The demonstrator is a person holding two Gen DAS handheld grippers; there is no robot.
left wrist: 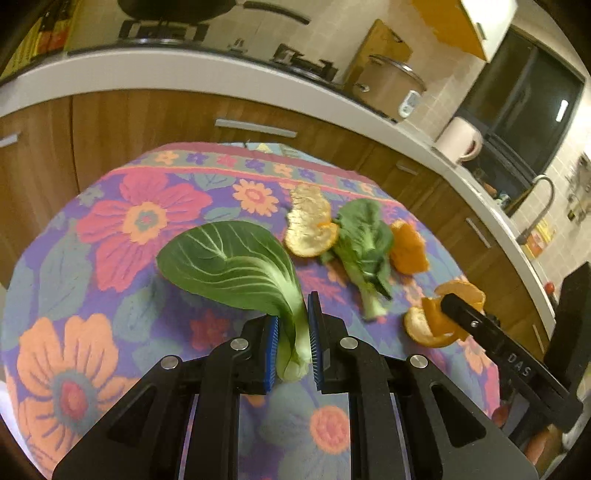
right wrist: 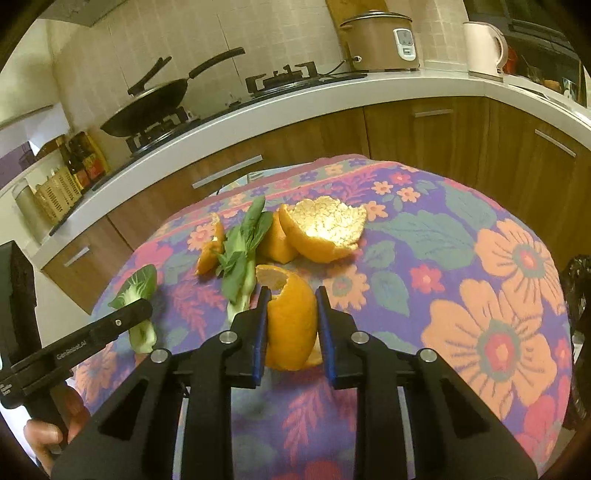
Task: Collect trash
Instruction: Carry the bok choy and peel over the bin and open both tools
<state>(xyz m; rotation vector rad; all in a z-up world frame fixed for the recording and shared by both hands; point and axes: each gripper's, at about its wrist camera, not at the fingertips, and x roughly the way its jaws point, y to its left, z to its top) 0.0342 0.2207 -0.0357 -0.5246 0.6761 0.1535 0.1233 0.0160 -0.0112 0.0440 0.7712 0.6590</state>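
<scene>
Past your claws you've got a curved white countertop (right wrist: 295, 98) over wooden cabinets (left wrist: 147, 122) with silver handles. Cream tile wall (right wrist: 280, 33) behind it. Up ahead-left of the right claw sits a black wok (right wrist: 147, 107) on the gas stove; ahead-right, a brown rice cooker (right wrist: 380, 40) and white kettle (right wrist: 482, 46). Dark window (left wrist: 528, 103) off right of the left claw.

black bag (right wrist: 576, 295) cut off at edge
</scene>
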